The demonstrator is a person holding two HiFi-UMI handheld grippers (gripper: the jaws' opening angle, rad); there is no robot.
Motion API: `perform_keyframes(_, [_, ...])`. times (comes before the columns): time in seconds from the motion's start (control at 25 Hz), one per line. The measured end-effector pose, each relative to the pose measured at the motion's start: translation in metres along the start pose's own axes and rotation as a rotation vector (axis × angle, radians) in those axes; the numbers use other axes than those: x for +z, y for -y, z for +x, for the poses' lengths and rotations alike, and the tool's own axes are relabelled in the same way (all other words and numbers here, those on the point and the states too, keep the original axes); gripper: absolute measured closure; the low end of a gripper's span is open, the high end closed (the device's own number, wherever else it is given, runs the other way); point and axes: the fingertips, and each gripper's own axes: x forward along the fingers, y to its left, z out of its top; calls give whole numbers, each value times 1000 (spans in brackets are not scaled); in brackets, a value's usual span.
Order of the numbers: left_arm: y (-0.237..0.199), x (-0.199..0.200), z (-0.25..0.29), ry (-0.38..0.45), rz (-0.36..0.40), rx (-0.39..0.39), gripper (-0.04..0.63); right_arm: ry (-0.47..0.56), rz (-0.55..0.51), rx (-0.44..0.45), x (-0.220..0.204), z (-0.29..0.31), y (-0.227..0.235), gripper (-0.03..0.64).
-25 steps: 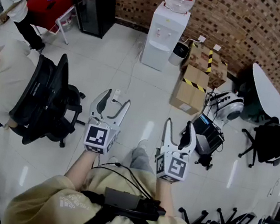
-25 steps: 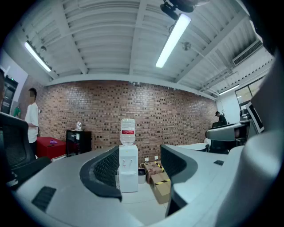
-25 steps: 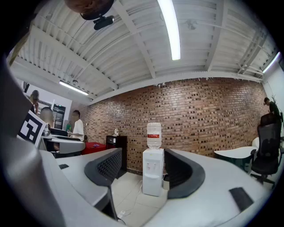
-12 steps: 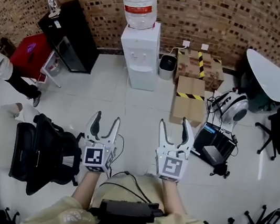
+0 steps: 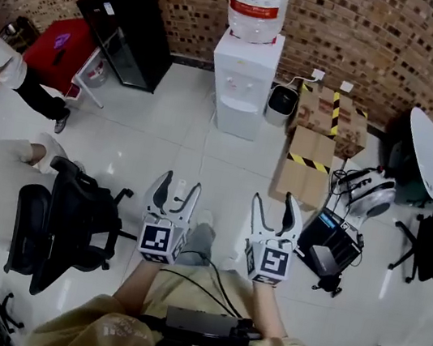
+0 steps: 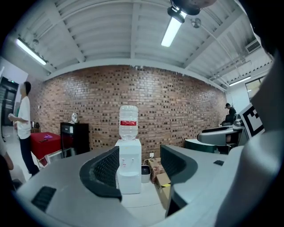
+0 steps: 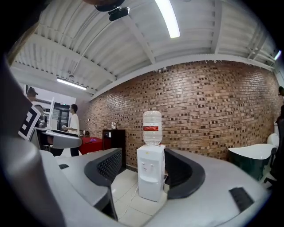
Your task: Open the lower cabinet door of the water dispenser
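Note:
The white water dispenser [image 5: 244, 82] stands against the brick wall with a clear bottle [image 5: 257, 2] on top. Its lower cabinet door [image 6: 129, 184] is closed and faces me. Both grippers are held out level over the floor tiles, well short of the dispenser. My left gripper [image 5: 179, 186] is open with nothing between its jaws, and so is my right gripper [image 5: 276, 207]. In the left gripper view the dispenser [image 6: 128, 170] shows between the jaws. The right gripper view frames the dispenser [image 7: 151, 173] in the same way.
A black cabinet [image 5: 130, 26] stands left of the dispenser, a small bin [image 5: 280, 103] and cardboard boxes [image 5: 314, 156] to its right. A black office chair [image 5: 68, 225] is at my left, a black device [image 5: 332, 245] on the floor at my right. A person [image 5: 4, 67] stands far left.
Both grippers have travelled forward across the floor towards the dispenser, which now looks larger and more centred. Their jaws stand as wide as before.

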Motion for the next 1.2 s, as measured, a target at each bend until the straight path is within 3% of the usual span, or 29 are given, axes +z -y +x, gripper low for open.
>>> perform_keyframes(0.16, [-32, -10, 57, -12, -13, -12, 321, -71, 21, 35, -24, 65, -4, 305])
perform_keyframes(0.36, [-70, -20, 119, -56, -20, -118, 321, -192, -28, 37, -64, 159, -1, 305])
perform_keyframes(0.6, [-92, -72, 198, -119, -1, -171, 321, -250, -76, 77, -126, 263, 26, 305])
perform_keyframes(0.88, [-82, -153, 288, -167, 4, -180, 321, -368, -60, 156, -266, 374, 78, 305])
perform_keyframes(1.0, [-86, -199, 328, -154, -24, -165, 321, -386, -105, 193, -330, 428, 95, 305])
perform_keyframes(1.2, [-95, -280, 379, -92, -44, -111, 321, -431, -131, 231, -470, 504, 128, 305])
